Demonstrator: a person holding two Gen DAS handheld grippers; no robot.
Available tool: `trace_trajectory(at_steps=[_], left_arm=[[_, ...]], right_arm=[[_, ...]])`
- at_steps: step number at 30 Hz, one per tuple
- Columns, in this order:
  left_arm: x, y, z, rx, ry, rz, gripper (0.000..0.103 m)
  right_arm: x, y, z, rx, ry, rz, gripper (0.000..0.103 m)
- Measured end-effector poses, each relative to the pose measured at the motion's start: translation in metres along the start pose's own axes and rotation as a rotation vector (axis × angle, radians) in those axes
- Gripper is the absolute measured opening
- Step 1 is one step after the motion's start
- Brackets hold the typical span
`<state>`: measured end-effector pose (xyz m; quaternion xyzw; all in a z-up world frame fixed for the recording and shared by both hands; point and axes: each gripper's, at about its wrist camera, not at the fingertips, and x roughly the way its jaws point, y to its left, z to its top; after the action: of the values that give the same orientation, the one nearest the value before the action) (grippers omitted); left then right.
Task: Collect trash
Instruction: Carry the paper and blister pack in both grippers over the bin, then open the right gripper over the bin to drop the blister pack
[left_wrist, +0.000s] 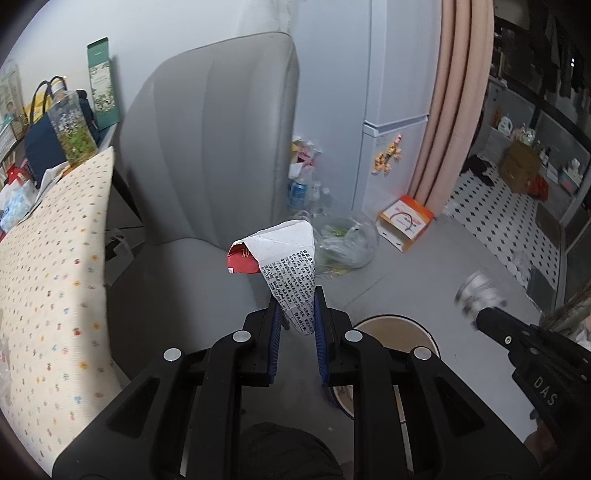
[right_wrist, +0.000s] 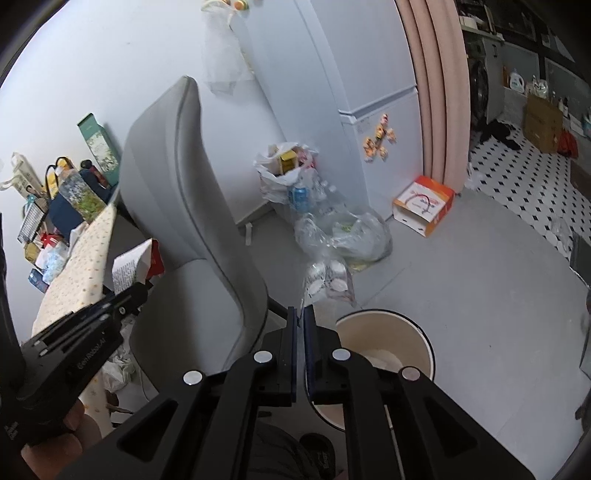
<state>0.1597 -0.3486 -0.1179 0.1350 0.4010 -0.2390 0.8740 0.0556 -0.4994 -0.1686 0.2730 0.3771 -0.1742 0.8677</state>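
Two pieces of trash held, one per gripper. Flattened paper carton (left_wrist: 291, 266), white with black print and red face, clamped between pads of left gripper (left_wrist: 297, 314), standing up above grey chair seat (left_wrist: 184, 273). Crinkled clear wrapper (right_wrist: 328, 282) with white round shapes pinched at its lower edge by right gripper (right_wrist: 300, 317), jaws nearly together. Round cream bin (right_wrist: 417, 332) on floor just below right gripper, open-topped. Beyond: clear plastic bags (right_wrist: 347, 229), orange-white box (right_wrist: 424, 208), white fridge (right_wrist: 373, 122).
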Motion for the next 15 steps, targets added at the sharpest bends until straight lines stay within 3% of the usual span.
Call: trace_trajectory(at_steps=[2,4,5,6,15], left_arm=[[0.005,-0.005,0.000,0.007,0.008,-0.003,0.017],[0.008,-0.009,0.000,0.013,0.014,-0.005,0.017],[0.009,-0.011,0.000,0.017,0.017,-0.007,0.017],[0.010,-0.013,0.000,0.019,0.019,-0.009,0.017],[0.018,-0.035,0.000,0.058,0.037,-0.041,0.017]], right_arm=[[0.005,-0.007,-0.001,0.013,0.018,-0.004,0.007],[0.008,-0.011,-0.002,0.025,0.029,-0.017,0.015],[0.008,-0.014,-0.003,0.033,0.027,-0.020,0.034],[0.007,-0.016,-0.003,0.037,0.020,-0.027,0.044],[-0.004,-0.039,-0.008,0.087,-0.004,-0.062,0.044]])
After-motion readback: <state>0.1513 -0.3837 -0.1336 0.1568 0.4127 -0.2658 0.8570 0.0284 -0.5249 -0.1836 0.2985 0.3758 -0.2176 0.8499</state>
